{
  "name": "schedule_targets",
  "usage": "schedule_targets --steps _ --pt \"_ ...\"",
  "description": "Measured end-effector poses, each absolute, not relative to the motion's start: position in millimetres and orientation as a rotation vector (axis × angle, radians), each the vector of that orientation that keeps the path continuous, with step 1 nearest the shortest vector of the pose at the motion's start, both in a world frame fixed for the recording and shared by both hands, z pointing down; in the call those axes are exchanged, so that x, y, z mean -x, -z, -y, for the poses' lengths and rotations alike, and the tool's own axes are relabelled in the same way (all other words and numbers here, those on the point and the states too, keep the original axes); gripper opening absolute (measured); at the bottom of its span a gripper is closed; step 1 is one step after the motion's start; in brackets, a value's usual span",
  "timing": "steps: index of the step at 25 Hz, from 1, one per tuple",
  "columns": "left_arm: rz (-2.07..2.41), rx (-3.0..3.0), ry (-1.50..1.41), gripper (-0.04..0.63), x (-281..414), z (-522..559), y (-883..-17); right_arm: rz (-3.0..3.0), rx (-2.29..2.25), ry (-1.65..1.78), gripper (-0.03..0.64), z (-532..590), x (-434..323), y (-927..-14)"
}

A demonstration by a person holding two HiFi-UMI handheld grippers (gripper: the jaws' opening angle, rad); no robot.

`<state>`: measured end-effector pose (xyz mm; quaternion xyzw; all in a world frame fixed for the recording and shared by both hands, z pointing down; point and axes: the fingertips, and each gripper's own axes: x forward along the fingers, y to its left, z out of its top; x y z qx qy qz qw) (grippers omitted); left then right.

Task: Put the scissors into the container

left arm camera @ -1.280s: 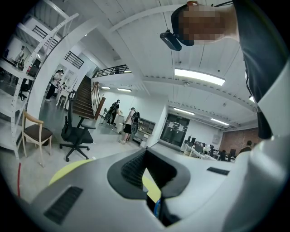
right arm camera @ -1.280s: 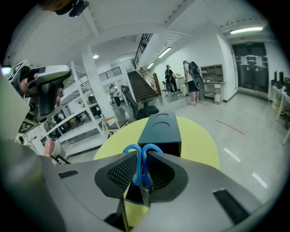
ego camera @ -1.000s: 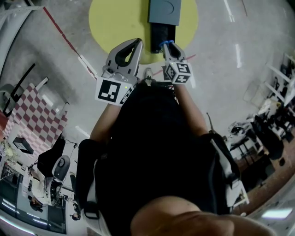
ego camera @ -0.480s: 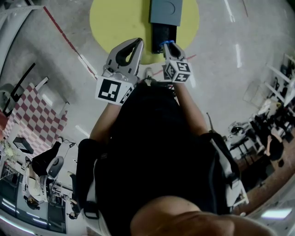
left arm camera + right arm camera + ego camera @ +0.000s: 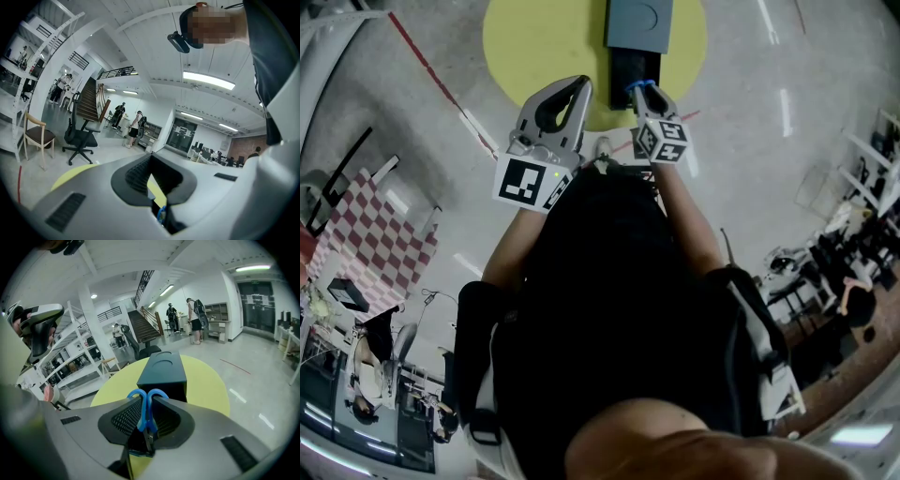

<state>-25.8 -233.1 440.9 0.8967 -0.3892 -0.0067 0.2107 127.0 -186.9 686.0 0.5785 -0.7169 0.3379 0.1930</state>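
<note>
A pair of scissors with blue handles is clamped in my right gripper, handles pointing forward and blades running back between the jaws. In the head view the right gripper and the scissors sit just short of the dark grey box container, which lies on the round yellow table. The container fills the middle of the right gripper view, directly ahead. My left gripper hangs beside it on the left, jaws shut and empty. Its tips touch.
A black office chair and a wooden chair stand on the floor beyond the yellow table. People stand far back near a staircase. A checkered cloth and red floor tape lie at the left.
My right gripper with the scissors has edged slightly forward toward the container. The left gripper has stayed put.
</note>
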Motion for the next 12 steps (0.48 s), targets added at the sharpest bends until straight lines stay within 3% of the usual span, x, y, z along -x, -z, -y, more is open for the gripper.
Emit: schedule_targets --steps 12 --pt "1.052 -2.525 -0.046 -0.005 22.7 229.6 -448.8 1.938 -1.618 -0.969 0.075 205.7 -123.4 -702.6"
